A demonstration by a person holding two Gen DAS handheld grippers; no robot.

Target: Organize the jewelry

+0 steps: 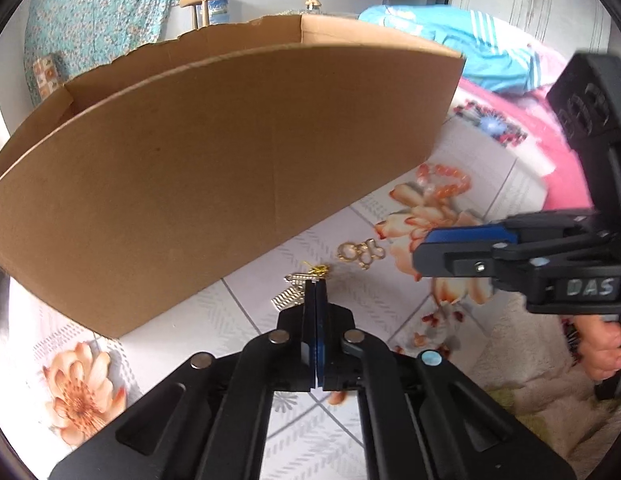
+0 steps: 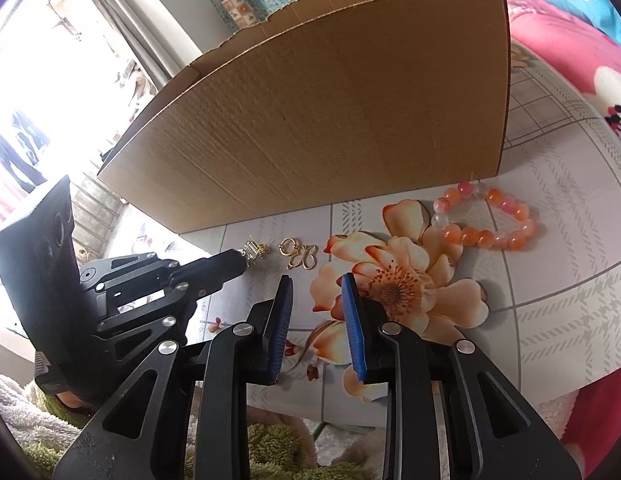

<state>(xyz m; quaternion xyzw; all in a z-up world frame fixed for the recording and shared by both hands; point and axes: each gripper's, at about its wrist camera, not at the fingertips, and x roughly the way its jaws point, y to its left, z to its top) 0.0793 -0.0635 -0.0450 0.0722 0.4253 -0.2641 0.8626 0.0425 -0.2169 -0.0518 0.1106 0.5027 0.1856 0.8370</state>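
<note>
A silver earring (image 1: pixel 289 295) is pinched by the closed left hand-held gripper (image 1: pixel 315 282); the right hand-held gripper (image 2: pixel 316 280) is held parted, empty, near a gold butterfly pendant (image 2: pixel 300 255).

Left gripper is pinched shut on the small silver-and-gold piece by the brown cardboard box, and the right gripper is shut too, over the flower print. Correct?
Not quite: the right gripper is open, its blue pads apart over the flower print, as the right wrist view shows. The left gripper is indeed shut at the small silver-and-gold piece by the brown cardboard box.
</note>
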